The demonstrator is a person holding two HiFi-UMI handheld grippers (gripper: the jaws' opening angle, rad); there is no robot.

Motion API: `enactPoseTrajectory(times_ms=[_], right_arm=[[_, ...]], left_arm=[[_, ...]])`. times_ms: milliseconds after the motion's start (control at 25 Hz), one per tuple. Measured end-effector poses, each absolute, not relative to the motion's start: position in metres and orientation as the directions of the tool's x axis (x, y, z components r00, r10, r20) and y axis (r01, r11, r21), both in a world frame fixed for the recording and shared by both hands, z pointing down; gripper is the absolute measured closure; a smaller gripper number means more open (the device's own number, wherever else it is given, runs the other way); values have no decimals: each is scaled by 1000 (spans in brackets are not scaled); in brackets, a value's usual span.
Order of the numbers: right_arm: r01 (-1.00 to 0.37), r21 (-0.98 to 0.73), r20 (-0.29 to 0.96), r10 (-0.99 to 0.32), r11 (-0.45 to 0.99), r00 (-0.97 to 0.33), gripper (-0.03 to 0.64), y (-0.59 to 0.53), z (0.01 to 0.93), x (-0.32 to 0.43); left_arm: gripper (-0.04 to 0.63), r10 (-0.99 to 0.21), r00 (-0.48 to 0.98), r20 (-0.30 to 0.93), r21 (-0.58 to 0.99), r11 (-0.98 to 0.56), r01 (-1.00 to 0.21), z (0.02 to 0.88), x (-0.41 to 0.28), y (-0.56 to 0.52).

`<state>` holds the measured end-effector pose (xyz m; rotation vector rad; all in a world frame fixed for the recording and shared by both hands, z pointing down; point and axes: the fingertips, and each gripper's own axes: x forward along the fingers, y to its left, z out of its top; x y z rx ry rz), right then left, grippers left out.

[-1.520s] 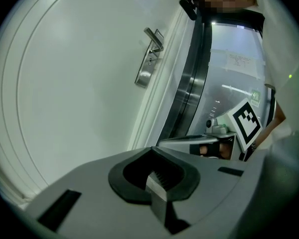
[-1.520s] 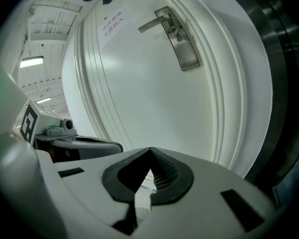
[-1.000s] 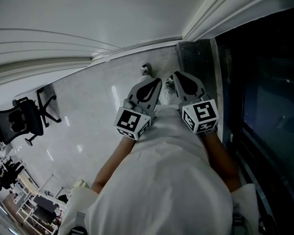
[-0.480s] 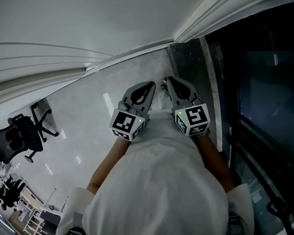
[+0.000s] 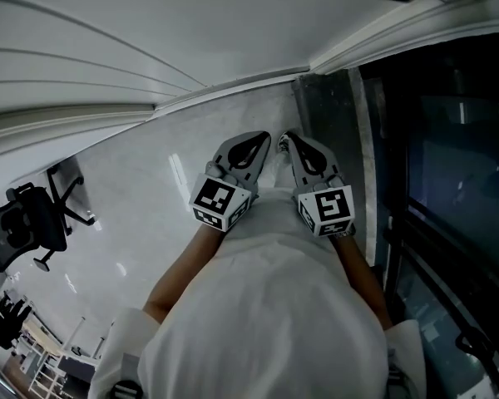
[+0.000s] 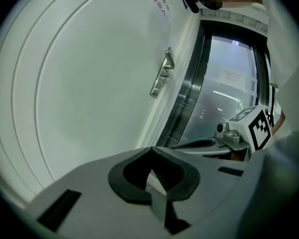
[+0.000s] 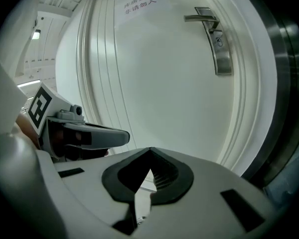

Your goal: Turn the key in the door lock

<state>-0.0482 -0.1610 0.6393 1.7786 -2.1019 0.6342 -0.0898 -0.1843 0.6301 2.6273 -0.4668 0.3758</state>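
A white door (image 7: pixel 169 93) fills the right gripper view; its silver lever handle (image 7: pixel 202 18) and lock plate (image 7: pixel 221 54) are at the upper right. The left gripper view shows the same handle (image 6: pixel 167 59) far off, up the middle. No key can be made out. In the head view my left gripper (image 5: pixel 261 140) and right gripper (image 5: pixel 288 140) sit side by side over the pale floor, pointing ahead. Both are shut and hold nothing. Both are well short of the handle.
A dark glass panel (image 5: pixel 457 165) in a dark frame runs along the right, with a dark stone strip (image 5: pixel 328 115) at its foot. A black office chair (image 5: pixel 33 223) stands at the far left. A paper notice (image 7: pixel 139 1) hangs high on the door.
Both grippers have travelled with the person across the floor, still side by side and shut. The office chair has slid toward the picture's left edge.
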Motion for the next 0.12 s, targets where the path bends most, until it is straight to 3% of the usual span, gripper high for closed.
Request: enactPoseTrajectory(times_ms=[120], right_arm=[[-986,-120,509,-846,116,-162,614,-160,632,-61]], left_arm=[[589,-246,912,328,381,-849,-366,624,-102,-186]])
